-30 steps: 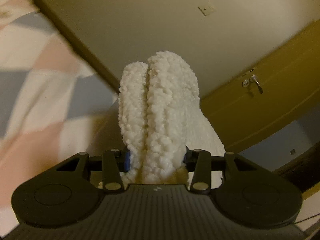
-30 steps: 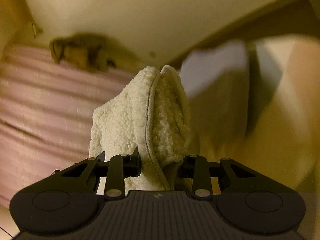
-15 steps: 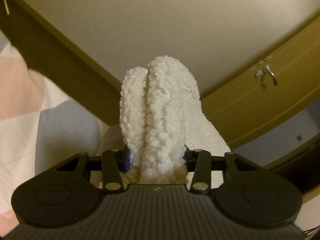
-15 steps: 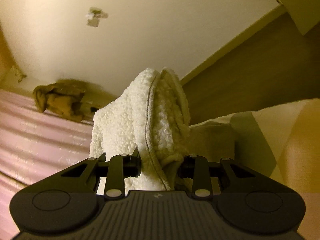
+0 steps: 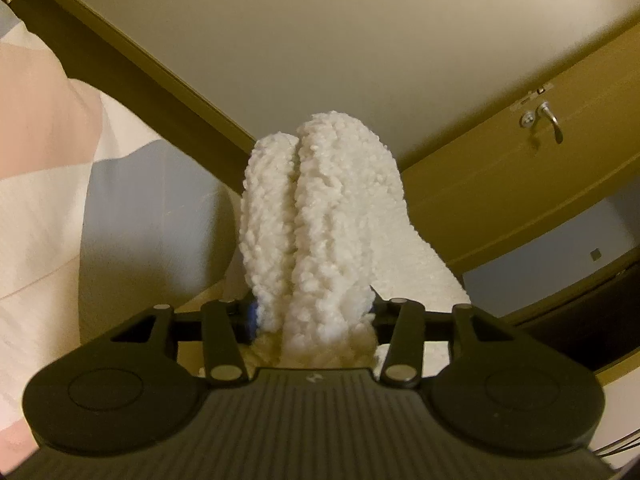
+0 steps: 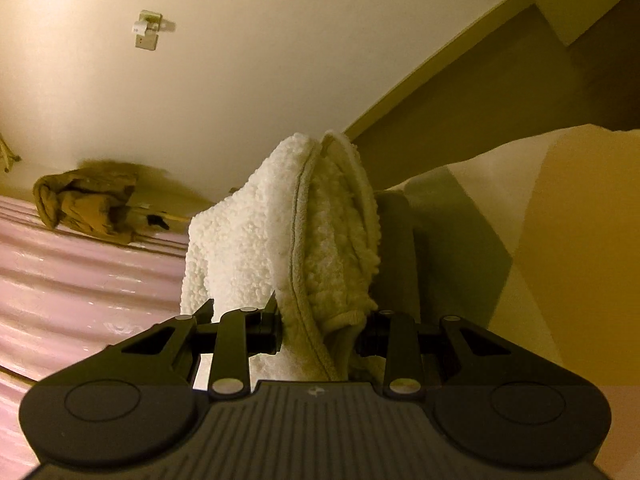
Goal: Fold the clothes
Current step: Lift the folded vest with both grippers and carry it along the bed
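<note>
A white fleece garment is bunched up between the jaws of my left gripper, which is shut on it and raised, pointing up toward the wall. My right gripper is shut on another part of the same fleece garment, where a grey seam edge shows. The fleece hides the fingertips of both grippers. The rest of the garment hangs out of sight below.
A bed cover with pink, white and grey blocks lies at the left. A dark wooden headboard and a door with a metal handle stand behind. In the right wrist view a pink striped sheet carries a brown garment.
Both grippers have tilted upward with the fleece held; the views now show more wall and less bed. The grip on the fleece is unchanged.
</note>
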Available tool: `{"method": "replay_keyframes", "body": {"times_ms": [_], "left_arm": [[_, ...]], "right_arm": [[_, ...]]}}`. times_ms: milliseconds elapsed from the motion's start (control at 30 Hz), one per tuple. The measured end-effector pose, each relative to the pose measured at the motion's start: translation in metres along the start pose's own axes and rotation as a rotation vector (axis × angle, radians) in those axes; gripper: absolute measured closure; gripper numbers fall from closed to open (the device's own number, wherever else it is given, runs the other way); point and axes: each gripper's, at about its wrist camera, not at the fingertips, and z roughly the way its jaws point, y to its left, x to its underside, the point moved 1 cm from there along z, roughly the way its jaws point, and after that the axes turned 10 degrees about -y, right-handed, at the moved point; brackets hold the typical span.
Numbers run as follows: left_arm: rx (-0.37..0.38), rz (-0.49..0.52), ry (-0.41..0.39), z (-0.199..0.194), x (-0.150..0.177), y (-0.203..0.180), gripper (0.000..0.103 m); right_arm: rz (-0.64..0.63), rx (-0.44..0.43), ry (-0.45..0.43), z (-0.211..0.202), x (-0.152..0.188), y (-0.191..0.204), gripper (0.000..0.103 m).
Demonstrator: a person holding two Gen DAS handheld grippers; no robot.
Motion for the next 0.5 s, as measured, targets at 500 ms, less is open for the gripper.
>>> {"method": "replay_keyframes", "body": {"times_ms": [500], "left_arm": [[-0.204,0.244,-0.227,-0.101,0.014,-0.053,0.082]], "right_arm": [[-0.428,0.153,-0.071,-0.024,0.011,0.04,0.05]]}}
